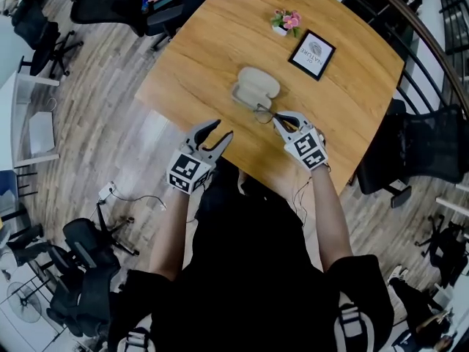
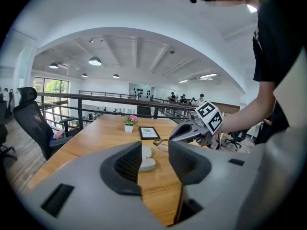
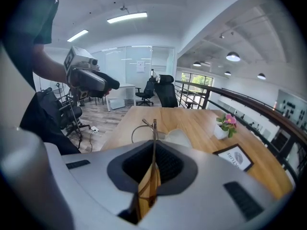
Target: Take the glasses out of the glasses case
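Desk (image 1: pixel 198 42): wood top, with its near edge running on a diagonal just in front of the person. Glasses case (image 1: pixel 255 88) lies open near the middle, somewhat nearer that edge, with bare wood all round it. Right gripper (image 1: pixel 278 122): fingers (image 3: pixel 170 166) clenched on a thin temple of the glasses (image 1: pixel 263 112). The glasses are out of the case, just beside its near rim, and the left gripper view shows them a little above the desk surface rather than lying on it. In the right gripper view the temple stands upright in the slit between the fingers, with the lens rims ahead of them and the case beyond. Left gripper (image 1: pixel 218 130): fingers (image 2: pixel 125 166) released, a clear gap between them and nothing in it. It hovers at the near desk edge, apart from the case and from the right gripper. Flower pot (image 1: pixel 286 22) and picture frame (image 1: pixel 312 53) stand close together toward the far side, well apart from the case. Desk surface to the left of the case runs free out to the left corner. Off the desk there is an office chair (image 1: pixel 432 149) close to the right edge, a railing (image 2: pixel 110 97) behind the far edge, and wooden floor (image 1: pixel 95 123) on the left.
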`<control>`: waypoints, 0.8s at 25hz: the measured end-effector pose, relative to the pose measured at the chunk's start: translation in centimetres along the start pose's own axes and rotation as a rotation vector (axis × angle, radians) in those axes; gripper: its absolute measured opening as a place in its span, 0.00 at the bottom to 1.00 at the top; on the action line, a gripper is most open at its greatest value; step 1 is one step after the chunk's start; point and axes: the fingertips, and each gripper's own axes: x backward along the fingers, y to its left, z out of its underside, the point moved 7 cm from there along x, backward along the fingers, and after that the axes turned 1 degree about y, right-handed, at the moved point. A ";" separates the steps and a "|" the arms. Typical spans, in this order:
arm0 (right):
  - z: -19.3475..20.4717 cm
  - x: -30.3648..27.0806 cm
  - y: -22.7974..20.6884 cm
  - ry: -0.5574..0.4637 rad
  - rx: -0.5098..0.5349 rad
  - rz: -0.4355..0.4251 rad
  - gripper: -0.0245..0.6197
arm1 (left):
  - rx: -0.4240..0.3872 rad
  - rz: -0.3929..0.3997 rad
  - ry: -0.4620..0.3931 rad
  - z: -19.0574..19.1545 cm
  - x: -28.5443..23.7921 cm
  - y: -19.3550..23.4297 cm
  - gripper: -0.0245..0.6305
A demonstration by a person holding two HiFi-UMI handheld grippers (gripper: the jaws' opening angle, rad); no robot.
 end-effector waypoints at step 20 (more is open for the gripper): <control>0.0 4.6 0.9 -0.088 0.040 0.007 0.07 | -0.063 -0.101 -0.018 -0.3 3.9 -3.9 0.33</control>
